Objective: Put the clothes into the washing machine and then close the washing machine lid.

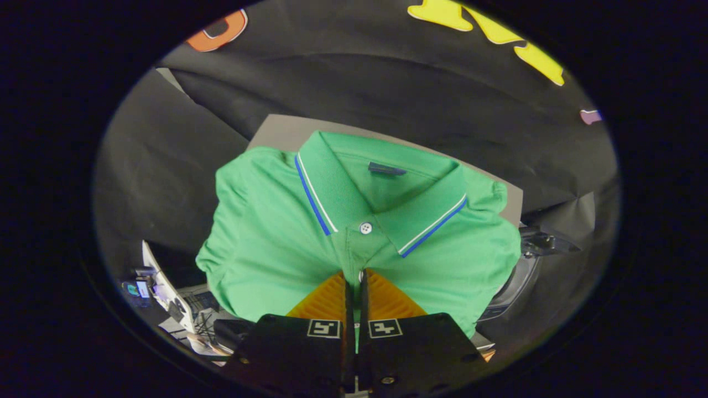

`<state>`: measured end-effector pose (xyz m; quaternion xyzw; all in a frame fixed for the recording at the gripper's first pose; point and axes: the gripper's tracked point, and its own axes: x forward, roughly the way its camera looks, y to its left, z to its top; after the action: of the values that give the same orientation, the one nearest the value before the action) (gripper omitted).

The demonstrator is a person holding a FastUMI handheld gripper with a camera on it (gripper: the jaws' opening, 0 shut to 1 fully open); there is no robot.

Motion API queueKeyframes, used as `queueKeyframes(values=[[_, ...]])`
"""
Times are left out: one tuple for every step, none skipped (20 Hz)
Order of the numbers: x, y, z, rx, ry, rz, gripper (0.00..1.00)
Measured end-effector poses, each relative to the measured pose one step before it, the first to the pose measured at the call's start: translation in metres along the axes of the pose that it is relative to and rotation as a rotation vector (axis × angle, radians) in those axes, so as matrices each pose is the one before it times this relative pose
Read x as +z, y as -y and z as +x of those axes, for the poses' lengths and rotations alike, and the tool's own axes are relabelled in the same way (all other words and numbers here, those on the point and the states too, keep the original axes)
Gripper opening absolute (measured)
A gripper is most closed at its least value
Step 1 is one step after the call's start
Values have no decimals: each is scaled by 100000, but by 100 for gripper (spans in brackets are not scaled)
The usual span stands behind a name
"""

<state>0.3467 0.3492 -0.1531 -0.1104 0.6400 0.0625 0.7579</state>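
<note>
Pinched between my gripper's [355, 287] nearly closed fingers is the placket of the green polo shirt [354, 232], hanging ahead, collar beyond; the washing machine [517, 282] sits lower right of it.

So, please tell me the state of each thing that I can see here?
green polo shirt: folded, collar buttoned, lifted, pinched at the placket
gripper: shut on the shirt's placket
washing machine: partly hidden behind the shirt, lid state unclear
</note>
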Motion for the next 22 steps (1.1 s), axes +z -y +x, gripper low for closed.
queueKeyframes(values=[[245,-142,-966,1607,1494,183,6],[221,89,-854,1081,2034,404,6],[339,-73,-771,183,2112,1181,6],[104,18,-843,479,1690,-498,6],[326,279,-748,618,1557,-270,5],[210,89,-975,789,1201,209,6],[191,-53,-696,1099,1184,261,6],[162,-139,-873,1436,1228,414,5],[199,-71,-1137,1671,1714,424,5],[291,27,-1003,804,1718,343,5],[208,211,-860,131,2243,-542,5],[283,219,-822,-142,1855,-167,5],[248,12,-1135,-118,1702,349,5],[223,205,-841,-234,1662,475,5],[3,123,-817,-366,1629,190,5],[34,112,-549,6,1353,340,5],[30,40,-352,-22,1606,322,5],[112,262,-710,-159,1808,-321,5],[61,155,-790,-147,1770,-302,5],[-32,77,-583,19,1315,-249,5],[-347,-36,-621,307,820,269,5],[-251,-31,-561,594,639,875,5]])
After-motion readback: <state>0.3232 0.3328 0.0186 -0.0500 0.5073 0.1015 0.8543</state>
